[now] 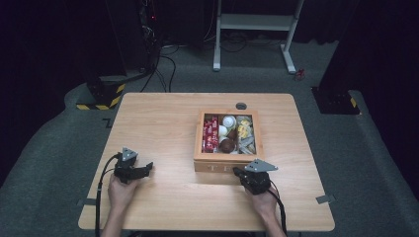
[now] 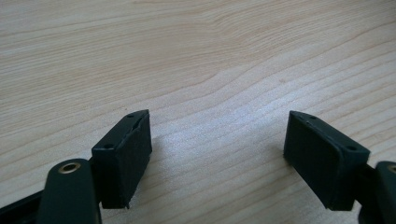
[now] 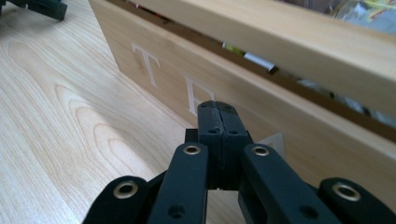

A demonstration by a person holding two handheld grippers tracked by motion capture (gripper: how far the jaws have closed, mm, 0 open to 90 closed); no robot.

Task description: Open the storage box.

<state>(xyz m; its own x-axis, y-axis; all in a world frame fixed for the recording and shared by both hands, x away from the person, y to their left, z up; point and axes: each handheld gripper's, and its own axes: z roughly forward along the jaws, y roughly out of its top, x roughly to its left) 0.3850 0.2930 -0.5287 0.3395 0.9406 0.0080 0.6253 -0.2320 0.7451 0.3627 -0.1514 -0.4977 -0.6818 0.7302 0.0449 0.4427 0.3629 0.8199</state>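
Observation:
A wooden tea box [image 1: 227, 161] stands right of the table's middle, its lid open. Inside lie red packets [image 1: 211, 134], white and brown round pieces [image 1: 228, 133] and pale sachets [image 1: 245, 134]. My left gripper [image 1: 148, 168] rests on the bare wood at the front left, well apart from the box, its jaws wide open with nothing between them [image 2: 217, 156]. My right gripper [image 1: 238, 172] sits just before the box's front wall [image 3: 224, 88], which bears pale letters. Its jaws are pressed together, empty [image 3: 218, 109].
The light wooden table [image 1: 163, 118] has a dark round grommet [image 1: 241, 105] at its far edge. Beyond it stand a white metal frame [image 1: 257, 29], cables and dark cabinets on grey carpet. Metal brackets [image 1: 326, 199] jut from the table's front corners.

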